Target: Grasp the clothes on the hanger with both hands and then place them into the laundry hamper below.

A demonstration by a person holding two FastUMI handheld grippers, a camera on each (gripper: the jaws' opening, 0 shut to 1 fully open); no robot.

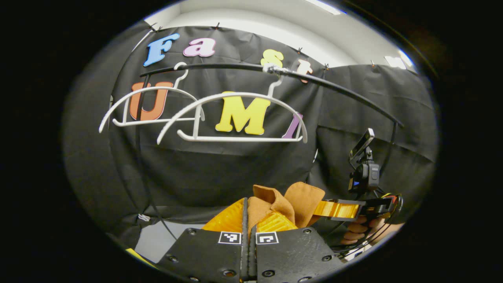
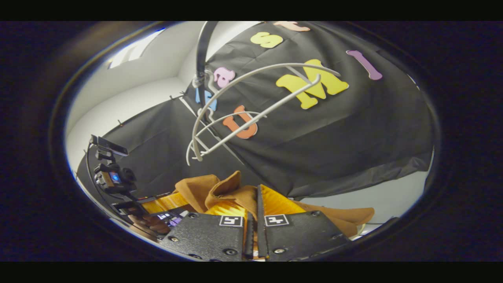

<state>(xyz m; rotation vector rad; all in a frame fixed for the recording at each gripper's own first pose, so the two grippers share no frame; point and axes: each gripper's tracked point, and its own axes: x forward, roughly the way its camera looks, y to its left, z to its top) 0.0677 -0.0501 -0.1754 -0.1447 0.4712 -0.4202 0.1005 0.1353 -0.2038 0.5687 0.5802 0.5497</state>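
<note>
While its two yellow fingers stand almost together at 6 o'clock in the left gripper view, the left gripper (image 1: 249,220) pinches a fold of the brown garment (image 1: 289,202), which bunches up just past the fingertips toward 5 o'clock. Beyond the cloth, at 4 o'clock, the right gripper (image 1: 338,209) reaches in from the side with its yellow finger touching the same garment, a hand (image 1: 359,232) wrapped around its handle and a small camera mount standing above it. Farther off, from 10 to 1 o'clock, two white hangers (image 1: 235,118) hang bare on a dark rail (image 1: 275,70) in front of the black cloth wall. Seen from the right gripper view, the right gripper (image 2: 253,214) likewise stands narrow at 6 o'clock, both fingers clamped on the brown cloth, which spreads from 7 o'clock across to 4 o'clock over a pale surface. At 8 o'clock the left gripper and the hand (image 2: 151,224) holding it sit close beside the garment. Higher, around 11 to 12 o'clock, the white hangers dangle tilted from the rail.
</note>
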